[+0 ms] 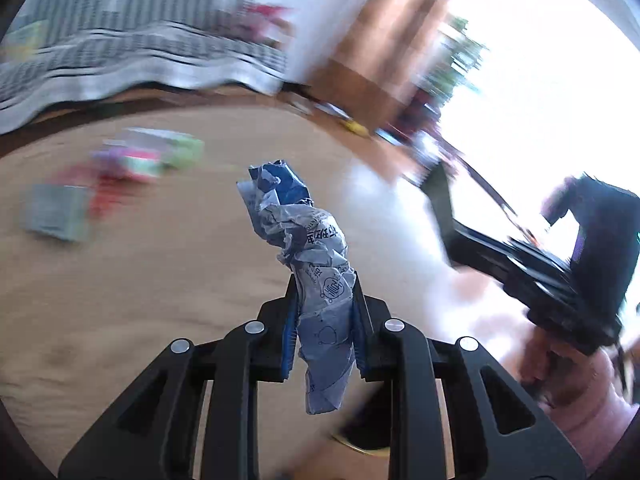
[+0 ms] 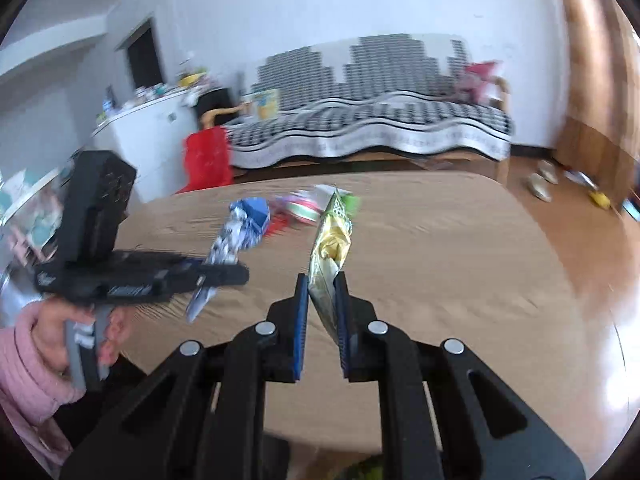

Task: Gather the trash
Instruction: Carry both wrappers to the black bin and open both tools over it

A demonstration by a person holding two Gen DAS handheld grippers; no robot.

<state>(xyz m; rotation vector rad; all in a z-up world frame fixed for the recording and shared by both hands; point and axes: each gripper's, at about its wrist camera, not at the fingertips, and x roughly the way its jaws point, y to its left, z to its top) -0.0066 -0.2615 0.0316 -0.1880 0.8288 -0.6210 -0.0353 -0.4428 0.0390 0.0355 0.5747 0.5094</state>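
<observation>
blue wrapper (image 1: pixel 308 248) pinched between left tongs (image 1: pixel 325 312), upright

Right gripper (image 2: pixel 323 280) clamped on a green-and-yellow wrapper (image 2: pixel 331 248) above a wooden table (image 2: pixel 460 264), left gripper (image 2: pixel 224 274) beside it pinching a crumpled blue-and-white wrapper (image 2: pixel 236 236), blurred colourful trash (image 2: pixel 300 206) near the table's far edge, patterned sofa (image 2: pixel 380 120) behind.

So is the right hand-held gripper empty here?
No, the right hand-held gripper is shut on a green and yellow wrapper.
</observation>
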